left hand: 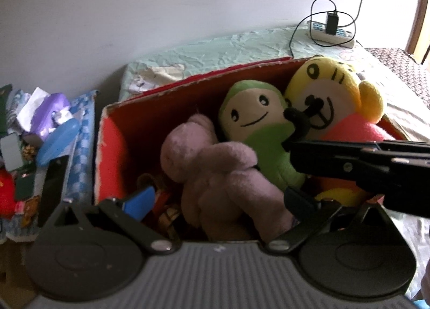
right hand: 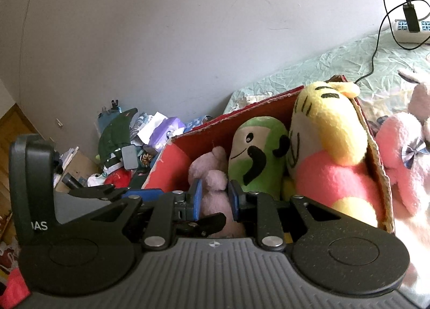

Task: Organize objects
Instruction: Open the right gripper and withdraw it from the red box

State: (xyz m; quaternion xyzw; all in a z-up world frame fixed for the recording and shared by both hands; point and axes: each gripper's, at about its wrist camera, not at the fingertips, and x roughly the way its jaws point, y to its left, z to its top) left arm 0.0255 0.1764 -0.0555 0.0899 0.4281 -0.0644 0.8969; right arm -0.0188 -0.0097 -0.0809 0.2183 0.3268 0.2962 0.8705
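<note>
Toys crowd the red cardboard box (right hand: 172, 164) ahead of my tongs.
My right tongs (right hand: 213, 197) pinch the mauve plush (right hand: 212, 177), beside the green plush (right hand: 258, 158) and yellow plush (right hand: 330, 142); my left tongs (left hand: 209, 207) gape around it.

The box (right hand: 376, 164) is packed — ahead of the right claw (right hand: 215, 196) the pink toy (right hand: 212, 174) fills the gap between its pads, with the green toy (right hand: 258, 153) just right and the yellow toy (right hand: 330, 147) beyond, against the right wall. Room remains only at the box's left end (partly hidden). Left of the box clutter (right hand: 134, 142) crowds the floor; the bed (right hand: 309, 72) behind lies open.
</note>
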